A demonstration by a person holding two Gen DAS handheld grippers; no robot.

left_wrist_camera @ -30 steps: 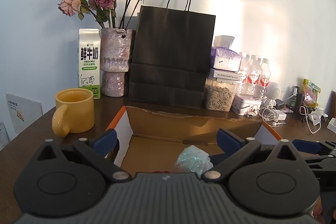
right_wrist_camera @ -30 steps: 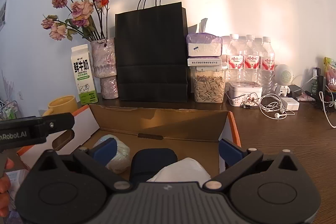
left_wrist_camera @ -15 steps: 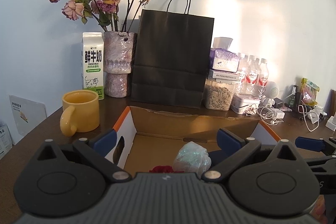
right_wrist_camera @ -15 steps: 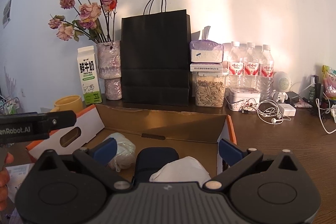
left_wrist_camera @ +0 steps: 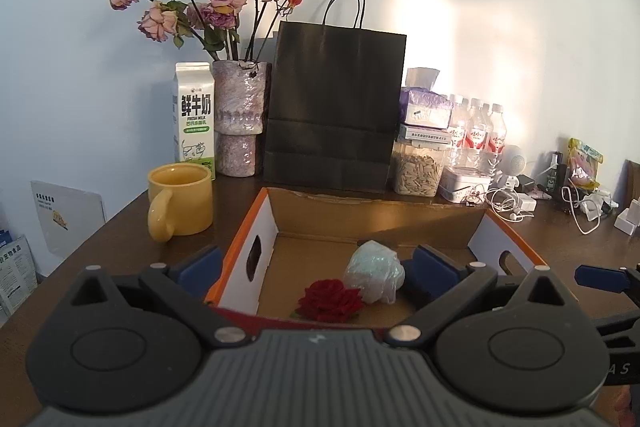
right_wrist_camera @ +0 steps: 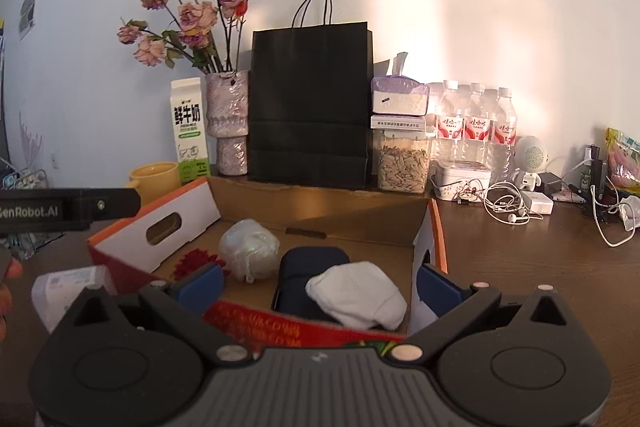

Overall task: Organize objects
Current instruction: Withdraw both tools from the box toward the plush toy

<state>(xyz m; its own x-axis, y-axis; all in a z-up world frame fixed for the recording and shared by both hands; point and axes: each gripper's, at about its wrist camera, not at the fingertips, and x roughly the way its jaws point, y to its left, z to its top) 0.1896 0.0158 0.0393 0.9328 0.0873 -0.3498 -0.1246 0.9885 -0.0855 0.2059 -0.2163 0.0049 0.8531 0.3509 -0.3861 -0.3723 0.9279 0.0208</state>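
Cardboard box (left_wrist_camera: 376,219) with orange-edged white flaps sat open on the brown wooden desk (right_wrist_camera: 540,267), already holding a red rose (left_wrist_camera: 330,301). Left claw (left_wrist_camera: 316,263) and right claw (right_wrist_camera: 318,279) hovered spread, empty. Probably between items; the next pick needs choosing.

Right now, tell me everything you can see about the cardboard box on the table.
The cardboard box is an open, shallow carton: plain brown inside, white outside with orange edges and oval handle cutouts in its side walls. It sits flat on the wooden table in front of the black paper bag. Inside lie a red rose, a crumpled iridescent bundle, a dark blue pouch and a white cloth resting on the pouch.
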